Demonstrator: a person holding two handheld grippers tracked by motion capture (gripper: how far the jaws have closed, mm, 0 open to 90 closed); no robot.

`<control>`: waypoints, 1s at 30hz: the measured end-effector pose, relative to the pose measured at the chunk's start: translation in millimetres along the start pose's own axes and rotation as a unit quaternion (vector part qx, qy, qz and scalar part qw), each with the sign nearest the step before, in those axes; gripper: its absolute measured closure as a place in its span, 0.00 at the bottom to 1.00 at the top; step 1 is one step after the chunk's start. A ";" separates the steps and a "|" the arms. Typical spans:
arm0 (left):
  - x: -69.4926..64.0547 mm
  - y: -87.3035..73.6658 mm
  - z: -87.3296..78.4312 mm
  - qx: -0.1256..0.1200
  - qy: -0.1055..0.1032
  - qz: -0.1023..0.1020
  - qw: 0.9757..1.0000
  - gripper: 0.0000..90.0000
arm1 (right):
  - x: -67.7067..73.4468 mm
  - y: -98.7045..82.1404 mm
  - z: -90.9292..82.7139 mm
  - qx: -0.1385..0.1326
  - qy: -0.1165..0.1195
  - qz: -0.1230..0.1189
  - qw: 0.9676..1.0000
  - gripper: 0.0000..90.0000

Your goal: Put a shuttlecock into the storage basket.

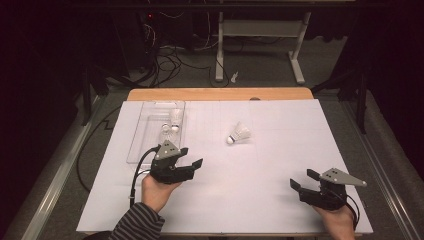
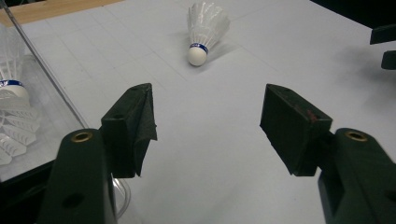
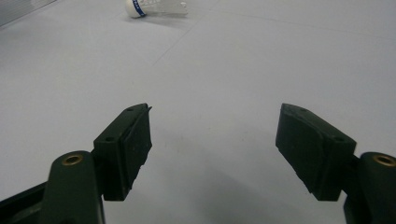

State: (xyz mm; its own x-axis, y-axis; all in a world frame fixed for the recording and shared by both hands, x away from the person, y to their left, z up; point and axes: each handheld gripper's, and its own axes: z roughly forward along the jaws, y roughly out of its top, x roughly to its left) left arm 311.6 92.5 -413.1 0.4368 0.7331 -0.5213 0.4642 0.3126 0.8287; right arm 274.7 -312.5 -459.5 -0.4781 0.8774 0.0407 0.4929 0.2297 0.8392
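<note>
Loose shuttlecock point(image 1: 239, 133): lies on its side on the white surface point(image 1: 260, 190), mid-sheet, cork end toward the person, feather skirt pointing away. Apart from everything else.
Clear tray point(image 1: 142, 131): far left of the surface; holds at least two shuttlecocks point(image 1: 172, 125) already, their exact number hard to tell through the plastic.
Left tool point(image 1: 191, 158): just beside the tray's near corner, aimed toward the loose shuttlecock. Jaws stand wide apart, nothing between the pads. In the left gripper view the shuttlecock point(image 2: 205, 29) sits ahead of the gap and a little left of centre, well short of contact.
Right tool point(image 1: 304, 180): near the right front edge of the surface, low, jaws spread wide and empty. In the right gripper view the shuttlecock point(image 3: 154, 7) is far off at the top edge.
Step in hand: judged as the approach, with the left tool lined up on the last loose shuttlecock for collection into the tray.
Next move calls for: carrying the left tool forward until the pads straddle the cork or the skirt's narrow neck, then closing lightly.
Risk: feathers crush easily; a nudge on the cork could roll it aside.
</note>
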 end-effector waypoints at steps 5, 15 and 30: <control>-1.4 1.4 3.7 0.002 -0.001 0.002 1.000 0.40 | 0.2 0.0 0.1 0.000 0.000 0.000 1.000 0.30; 0.1 2.6 10.4 0.000 0.003 -0.002 1.000 0.40 | 0.3 0.2 0.3 -0.001 0.001 -0.001 1.000 0.30; -4.0 5.3 23.5 0.009 0.004 -0.004 1.000 0.42 | 0.5 0.1 0.5 0.000 0.002 -0.001 1.000 0.30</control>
State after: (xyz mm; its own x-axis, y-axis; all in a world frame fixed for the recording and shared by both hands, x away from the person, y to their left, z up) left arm 330.5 77.0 -411.4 0.4268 0.7357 -0.5258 0.4821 0.3068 0.8206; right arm 274.8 -311.8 -459.7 -0.4827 0.8749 0.0405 0.4917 0.2324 0.8391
